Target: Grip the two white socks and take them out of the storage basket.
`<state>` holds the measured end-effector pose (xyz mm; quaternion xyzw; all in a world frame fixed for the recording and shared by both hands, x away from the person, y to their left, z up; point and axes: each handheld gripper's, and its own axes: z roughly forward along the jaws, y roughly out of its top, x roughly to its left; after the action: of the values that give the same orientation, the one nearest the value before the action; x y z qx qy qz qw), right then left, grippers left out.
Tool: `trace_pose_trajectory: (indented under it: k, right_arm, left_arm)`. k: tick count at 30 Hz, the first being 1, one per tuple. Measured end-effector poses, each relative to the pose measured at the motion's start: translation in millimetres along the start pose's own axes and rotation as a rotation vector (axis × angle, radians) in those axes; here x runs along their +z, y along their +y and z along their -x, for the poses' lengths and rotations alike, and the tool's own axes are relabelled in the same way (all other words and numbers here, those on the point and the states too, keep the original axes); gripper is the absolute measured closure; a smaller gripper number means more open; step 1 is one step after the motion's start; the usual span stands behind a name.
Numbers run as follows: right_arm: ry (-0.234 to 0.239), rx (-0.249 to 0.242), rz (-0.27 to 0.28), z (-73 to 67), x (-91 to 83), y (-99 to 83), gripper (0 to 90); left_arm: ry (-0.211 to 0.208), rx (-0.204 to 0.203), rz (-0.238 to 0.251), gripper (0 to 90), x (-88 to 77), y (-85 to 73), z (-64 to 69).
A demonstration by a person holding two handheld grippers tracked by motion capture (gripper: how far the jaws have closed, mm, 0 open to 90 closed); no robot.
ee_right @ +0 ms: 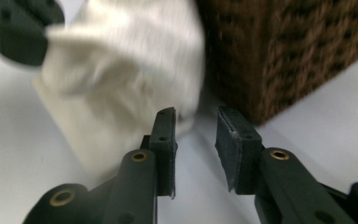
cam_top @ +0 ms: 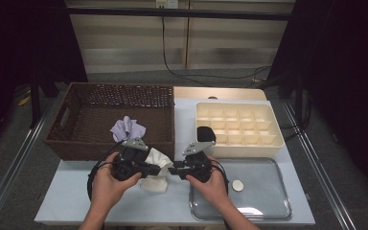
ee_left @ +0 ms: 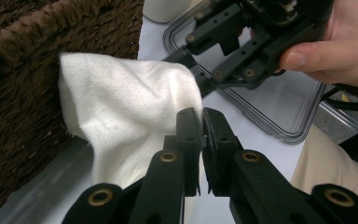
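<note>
Gripping a white cloth [cam_top: 156, 168] on the pale bench [cam_top: 76, 191] beside the brown basket [cam_top: 76, 143], the left gripper [ee_left: 201, 122] is pinching its fingers shut; the right gripper [ee_right: 196, 123] is hovering close, fingers apart, nothing between them.

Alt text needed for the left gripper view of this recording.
The left gripper, shut, pinches the edge of a white knitted sock beside a brown woven wicker basket. Beyond the sock, a hand brings the right gripper toward it, above a clear plastic lid on the pale table.
</note>
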<state>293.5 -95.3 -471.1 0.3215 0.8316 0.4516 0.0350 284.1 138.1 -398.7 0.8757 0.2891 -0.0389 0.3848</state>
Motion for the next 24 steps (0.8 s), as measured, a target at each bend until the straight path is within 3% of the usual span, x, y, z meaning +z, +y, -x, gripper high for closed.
trace_pose_trajectory:
  k: [5, 12, 16, 20, 24]
  right_arm:
    - [0.02, -0.019, -0.031, -0.9, 2.1, 3.3, 86.8]
    - [0.083, -0.015, -0.07, -6.5, -31.8, -3.9, 88.1]
    - [0.123, -0.005, -0.106, -11.4, -45.1, -15.2, 88.3]
    - [0.154, 0.047, -0.125, -5.2, -47.5, -26.7, 88.2]
    - [0.132, 0.075, -0.115, 3.8, -48.4, -29.8, 86.6]
  left_arm:
    - [0.011, -0.007, 0.016, 85.7, -8.3, -1.4, 1.7]
    - [0.013, -0.008, 0.035, 85.7, -15.8, 0.2, 4.9]
    - [-0.003, -0.025, 0.025, 85.7, -5.4, -0.5, 0.0]
    - [-0.015, -0.042, 0.013, 85.7, 10.0, -0.7, -8.1]
    - [-0.014, -0.052, 0.02, 84.1, 19.6, -1.2, -15.4]
